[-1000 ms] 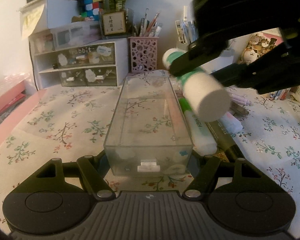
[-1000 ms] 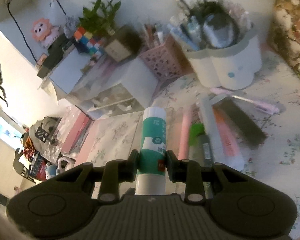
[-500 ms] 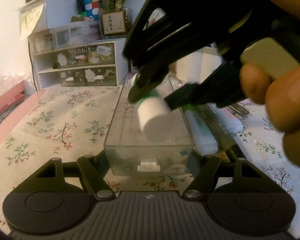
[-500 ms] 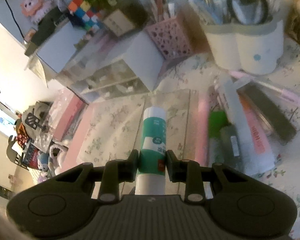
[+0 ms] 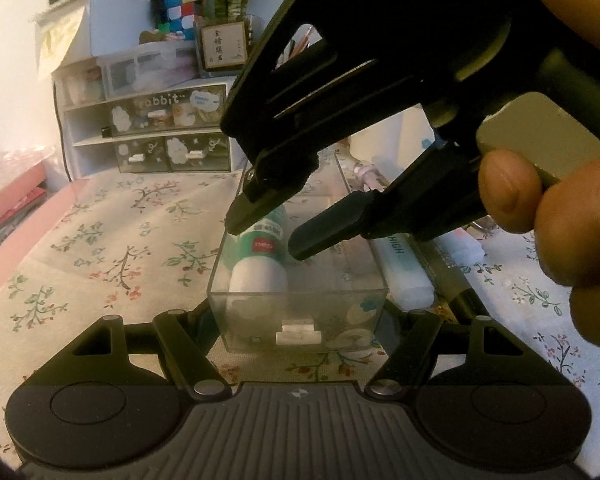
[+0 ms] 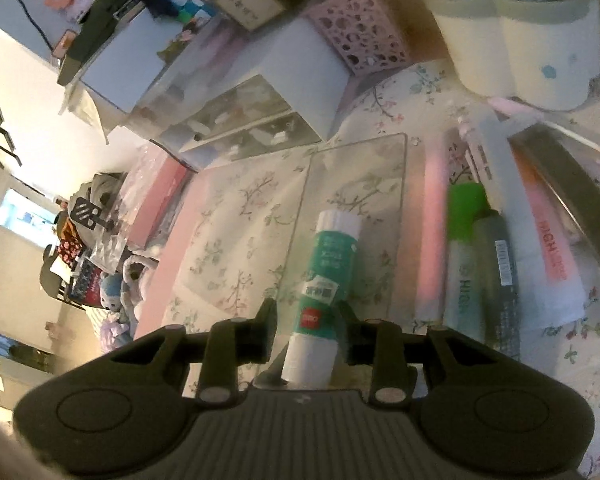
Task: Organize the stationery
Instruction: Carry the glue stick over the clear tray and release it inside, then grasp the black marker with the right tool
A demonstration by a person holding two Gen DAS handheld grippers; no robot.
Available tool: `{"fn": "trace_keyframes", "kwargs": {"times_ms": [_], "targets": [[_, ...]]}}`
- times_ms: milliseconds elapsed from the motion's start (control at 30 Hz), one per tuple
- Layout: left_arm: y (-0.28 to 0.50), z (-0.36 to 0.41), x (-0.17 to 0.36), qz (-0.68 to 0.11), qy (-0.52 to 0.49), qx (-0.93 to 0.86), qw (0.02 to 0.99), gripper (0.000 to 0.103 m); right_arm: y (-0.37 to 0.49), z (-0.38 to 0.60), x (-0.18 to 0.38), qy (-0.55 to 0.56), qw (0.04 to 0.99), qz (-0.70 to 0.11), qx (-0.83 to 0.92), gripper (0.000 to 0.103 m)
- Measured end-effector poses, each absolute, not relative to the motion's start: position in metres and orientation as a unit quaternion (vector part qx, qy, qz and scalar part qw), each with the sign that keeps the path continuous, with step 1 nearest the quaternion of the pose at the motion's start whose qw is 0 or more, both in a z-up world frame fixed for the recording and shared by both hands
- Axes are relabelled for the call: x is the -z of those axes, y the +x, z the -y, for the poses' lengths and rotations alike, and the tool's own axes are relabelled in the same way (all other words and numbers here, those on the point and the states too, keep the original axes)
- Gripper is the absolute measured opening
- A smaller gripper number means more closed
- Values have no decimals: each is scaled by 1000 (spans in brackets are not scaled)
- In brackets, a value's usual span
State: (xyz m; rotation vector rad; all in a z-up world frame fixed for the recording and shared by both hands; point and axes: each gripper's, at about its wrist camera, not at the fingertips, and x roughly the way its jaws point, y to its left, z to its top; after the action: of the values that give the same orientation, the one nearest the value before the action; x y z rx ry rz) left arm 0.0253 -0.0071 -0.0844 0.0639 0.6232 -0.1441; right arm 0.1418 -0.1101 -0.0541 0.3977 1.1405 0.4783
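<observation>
A green and white glue stick (image 5: 258,258) lies inside the clear plastic drawer box (image 5: 300,300), at its near left end. It also shows in the right wrist view (image 6: 324,296), loose between the spread jaws. My right gripper (image 5: 266,238) (image 6: 306,320) is open just above the box, no longer touching the stick. My left gripper (image 5: 298,324) is shut on the near end of the box, one finger on each side wall.
Several highlighters (image 6: 464,268) and pens (image 6: 496,264) lie in a row right of the box. A white drawer unit (image 5: 148,132), a pink pen holder (image 6: 360,36) and a white pot (image 6: 516,40) stand behind. Floral cloth covers the table.
My right gripper carried the glue stick leftward and down into the clear box, then opened and let it go. The left gripper and box stayed put.
</observation>
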Motion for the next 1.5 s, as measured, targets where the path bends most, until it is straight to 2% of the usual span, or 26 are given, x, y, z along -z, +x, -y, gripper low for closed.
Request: {"fn": "trace_keyframes", "kwargs": {"times_ms": [433, 667, 1000, 1433, 1500], "targets": [[25, 7, 84, -306, 31, 71, 949, 73, 123, 170, 23, 216, 840, -460, -191, 19], [25, 7, 84, -306, 31, 71, 949, 73, 102, 203, 31, 168, 878, -438, -91, 19], [24, 4, 85, -302, 13, 71, 951, 73, 88, 204, 40, 146, 882, -438, -92, 19], [24, 8, 84, -305, 27, 66, 950, 73, 99, 173, 56, 86, 862, -483, -130, 19], [24, 8, 84, -305, 27, 66, 950, 73, 101, 174, 56, 93, 860, -484, -136, 10]]}}
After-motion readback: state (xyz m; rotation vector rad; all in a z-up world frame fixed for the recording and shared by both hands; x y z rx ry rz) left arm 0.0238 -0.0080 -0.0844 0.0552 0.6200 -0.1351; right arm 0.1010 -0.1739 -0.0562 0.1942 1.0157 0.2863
